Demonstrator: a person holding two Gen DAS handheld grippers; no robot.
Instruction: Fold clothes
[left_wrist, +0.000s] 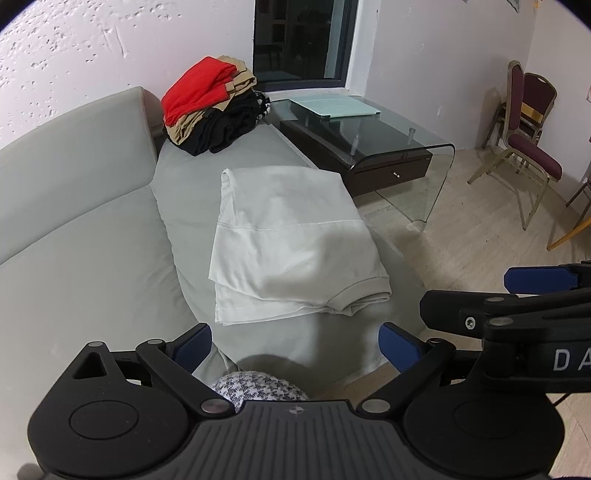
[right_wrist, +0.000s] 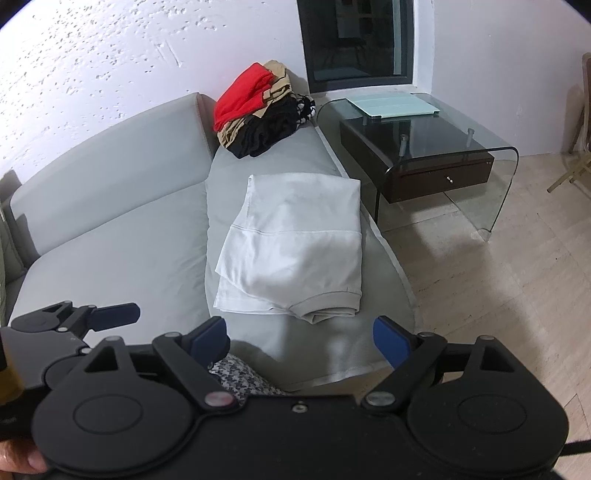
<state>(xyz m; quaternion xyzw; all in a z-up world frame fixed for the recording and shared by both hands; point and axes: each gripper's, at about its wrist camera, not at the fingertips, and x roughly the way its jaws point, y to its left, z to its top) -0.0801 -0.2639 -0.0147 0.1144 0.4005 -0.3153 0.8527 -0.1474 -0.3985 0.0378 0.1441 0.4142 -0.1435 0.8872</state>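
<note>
Pale grey, the folded garment (left_wrist: 291, 243) lies on the sofa seat (left_wrist: 184, 192) near its front edge, apart from the red, tan and black clothes pile (left_wrist: 212, 105) in the far corner. Both the left gripper (left_wrist: 295, 345) and right gripper (right_wrist: 300, 338) hang spread wide above the near edge, gripping nothing.

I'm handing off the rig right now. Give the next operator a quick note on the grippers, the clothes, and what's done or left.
Left gripper: open, empty, above the sofa's near edge.
Right gripper: open, empty, beside the left one.
White garment: lies folded on the grey sofa seat, just ahead of both grippers, neither touching it.
Pile of red, tan and black clothes: at the sofa's far end, near the glass table.
Done: the white piece looks folded.
Left: probably move it to the pile; I cannot tell whether the pile still needs folding.
</note>
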